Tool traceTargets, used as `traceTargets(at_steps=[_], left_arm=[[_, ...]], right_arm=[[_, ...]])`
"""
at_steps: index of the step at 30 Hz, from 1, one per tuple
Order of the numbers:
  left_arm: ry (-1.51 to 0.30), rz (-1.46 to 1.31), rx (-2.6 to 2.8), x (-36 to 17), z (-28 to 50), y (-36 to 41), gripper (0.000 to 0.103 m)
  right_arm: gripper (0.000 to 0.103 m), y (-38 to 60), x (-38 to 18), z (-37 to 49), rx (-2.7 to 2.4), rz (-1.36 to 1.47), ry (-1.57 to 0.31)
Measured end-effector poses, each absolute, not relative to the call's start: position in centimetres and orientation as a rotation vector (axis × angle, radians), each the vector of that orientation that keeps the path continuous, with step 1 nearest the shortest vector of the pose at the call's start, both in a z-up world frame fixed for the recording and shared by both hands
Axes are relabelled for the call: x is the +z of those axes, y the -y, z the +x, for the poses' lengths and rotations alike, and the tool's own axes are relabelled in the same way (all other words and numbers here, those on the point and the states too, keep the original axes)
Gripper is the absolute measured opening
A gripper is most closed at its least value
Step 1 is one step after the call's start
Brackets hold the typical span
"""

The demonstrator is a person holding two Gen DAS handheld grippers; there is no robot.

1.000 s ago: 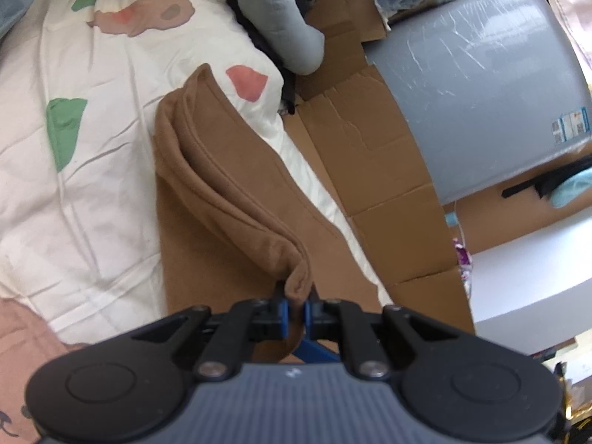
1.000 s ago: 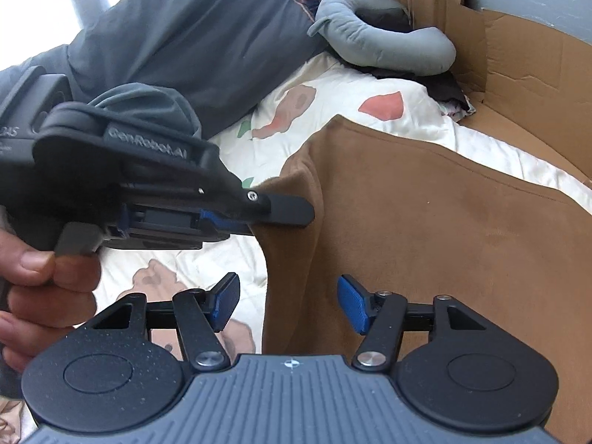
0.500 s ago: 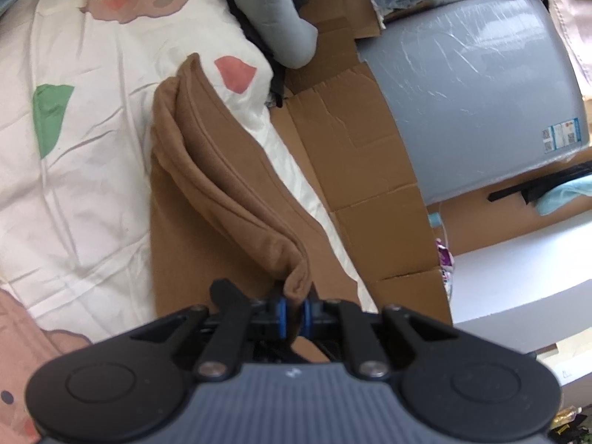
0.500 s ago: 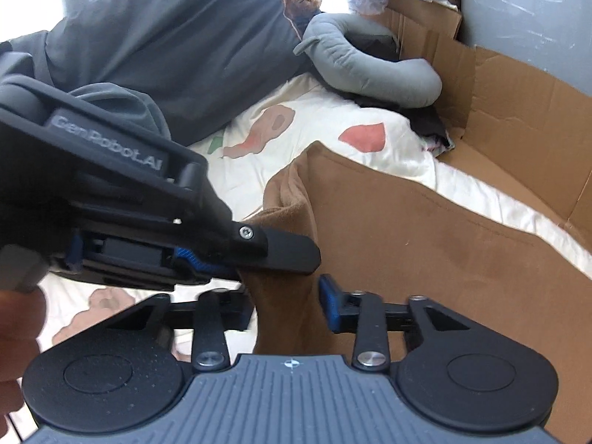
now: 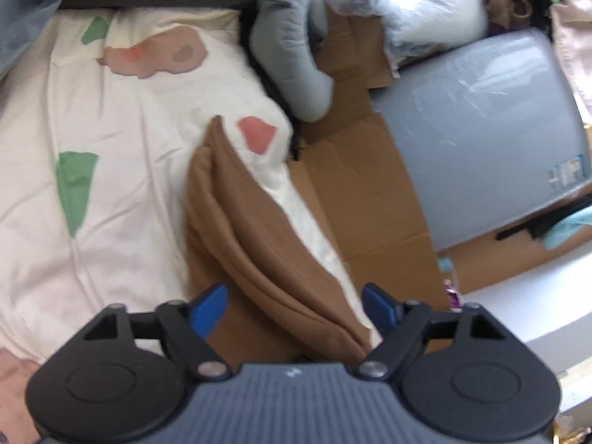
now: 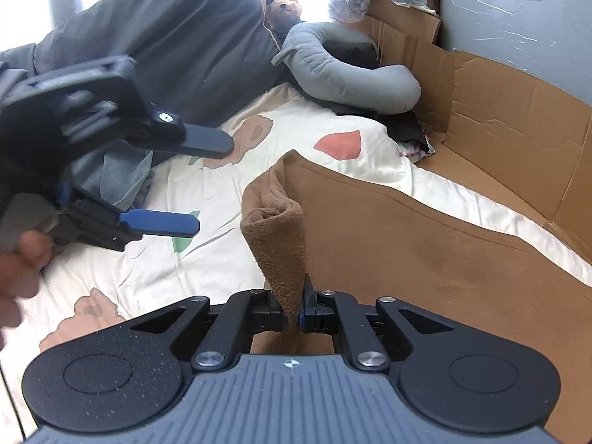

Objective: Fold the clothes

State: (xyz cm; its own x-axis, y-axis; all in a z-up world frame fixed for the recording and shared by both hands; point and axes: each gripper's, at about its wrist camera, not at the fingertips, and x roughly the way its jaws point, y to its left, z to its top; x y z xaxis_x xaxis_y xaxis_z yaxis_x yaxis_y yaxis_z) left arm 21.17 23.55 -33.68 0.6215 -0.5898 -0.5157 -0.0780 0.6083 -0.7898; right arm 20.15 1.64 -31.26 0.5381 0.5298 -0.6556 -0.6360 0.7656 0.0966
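Brown cloth [image 6: 281,255]: left tongs [image 5: 296,307] to right tongs [image 6: 294,320].

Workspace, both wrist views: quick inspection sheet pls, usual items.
Surface: bed sheet, cream with coloured patches, wrinkled.
Job's things: brown garment folded along the sheet's edge, one corner lifted.
Clutter: grey curved pillow, teddy bear, dark grey bedding.
Grippers: left hand-held gripper open, jaws just opened, garment lies between them unpressed. Right hand-held gripper shut on the garment corner, jaws just closed.
Cables: nothing seen.
Surroundings: flattened cardboard beside the bed, grey wrapped panel, a person's hand on the left gripper.
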Motion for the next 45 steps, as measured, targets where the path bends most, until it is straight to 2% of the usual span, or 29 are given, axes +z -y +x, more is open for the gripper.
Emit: traceTargets(at_steps=[7,11,17,21,24,32,34,38,40,45], left_arm=[[-0.908,-0.841,-0.319,-35.8,24.5,-24.1,0.091],[-0.968,-0.832,-0.299,-38.2,26.3,-24.1,0.090],[-0.965,-0.846,-0.267,-39.8,28.4,-25.1,0.088],[-1.003,-0.789,-0.249,-40.0,30.8,-25.2,0.078],[-1.057,-0.759,-0.235,-40.3,32.8,-25.1,0.066],[-1.068,-0.747,-0.243,-40.2,34.4,-25.1,0.059],[-1.069,-0.760,-0.251,-40.3,34.5,-25.2,0.048],[-1.081,-0.772,-0.241,-40.4,34.7,-25.2,0.036],[-1.091,-0.760,-0.227,-40.1,34.9,-25.1,0.022],[-1.096,-0.711,-0.237,-38.9,35.3,-24.4,0.012]], right_arm=[[0.004,-2.5,-31.4,20.0,0.720,-0.183,-0.718],[0.004,-2.9,-31.4,19.7,0.736,-0.189,-0.717],[0.004,-3.2,-31.6,19.2,0.763,-0.200,-0.724],[0.004,-3.4,-31.7,18.9,0.772,-0.219,-0.719],[0.004,-3.4,-31.8,18.9,0.776,-0.222,-0.721],[0.004,-3.4,-31.9,18.9,0.775,-0.214,-0.725],[0.004,-3.4,-31.9,18.9,0.780,-0.202,-0.727],[0.004,-3.2,-31.9,19.2,0.777,-0.180,-0.741],[0.004,-3.0,-31.9,19.6,0.766,-0.169,-0.749],[0.004,-2.4,-31.8,19.6,0.749,-0.163,-0.743]])
